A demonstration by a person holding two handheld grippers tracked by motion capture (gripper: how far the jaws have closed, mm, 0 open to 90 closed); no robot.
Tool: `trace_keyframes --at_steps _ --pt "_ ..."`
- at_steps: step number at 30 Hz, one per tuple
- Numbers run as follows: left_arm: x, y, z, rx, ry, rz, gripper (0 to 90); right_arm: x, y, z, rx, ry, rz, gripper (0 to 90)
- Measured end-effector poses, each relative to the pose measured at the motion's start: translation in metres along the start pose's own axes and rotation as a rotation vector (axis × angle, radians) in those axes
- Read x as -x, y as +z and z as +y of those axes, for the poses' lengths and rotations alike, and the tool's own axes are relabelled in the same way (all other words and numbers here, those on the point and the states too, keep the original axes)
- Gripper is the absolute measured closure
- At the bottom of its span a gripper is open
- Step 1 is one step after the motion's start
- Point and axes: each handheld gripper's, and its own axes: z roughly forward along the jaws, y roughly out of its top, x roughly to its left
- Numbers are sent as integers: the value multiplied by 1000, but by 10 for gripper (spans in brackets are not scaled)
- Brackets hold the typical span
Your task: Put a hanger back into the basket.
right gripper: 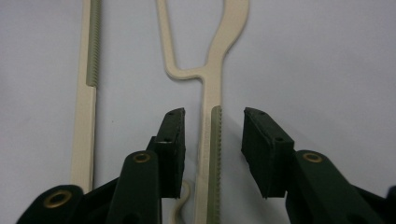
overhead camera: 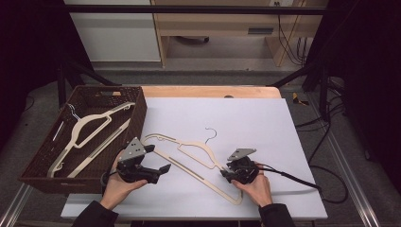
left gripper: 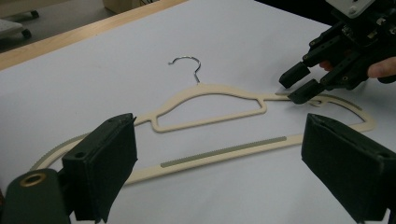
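Basket (overhead camera: 42, 161) at worktop's left edge had two hangers in it. My left tongs (overhead camera: 158, 161) sat beside it, wide, nothing between the jaws. Cream hanger (overhead camera: 189, 163) lay flat on the white worktop (overhead camera: 265, 123), mid-front. My right tongs (right gripper: 212, 140) straddled its shoulder arm, narrowed, pads not yet touching it.

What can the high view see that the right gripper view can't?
The high view alone takes in the dark woven basket with two more hangers inside, the left gripper with its jaws open, and both of the person's hands. The right gripper view alone shows up close that the right gripper has its jaws on either side of the hanger's ridged grey strip, with gaps still left. Both share the cream hanger on the white table.
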Motion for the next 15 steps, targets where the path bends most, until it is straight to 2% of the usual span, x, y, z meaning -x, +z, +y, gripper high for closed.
trace_keyframes --at_steps 1,2,4,5,8,12,15 --pt "0 0 0 0 0 0 101 0 0 0 0 0 0 605" --pt "0 1 0 -3 0 -1 101 -1 2 0 -18 5 -11 642" --pt "1 2 0 -5 1 -1 101 0 3 -1 -21 -13 -7 663" --pt "1 2 -1 -6 1 -2 102 -1 3 0 -26 -4 -11 695" --pt "1 2 -1 -2 -1 1 104 -2 2 0 -37 -16 -1 769" --pt "1 3 0 -6 -5 2 107 -3 2 4 -65 28 -2 789" --pt "1 6 3 -13 3 3 108 -3 1 5 -83 27 -8 792"
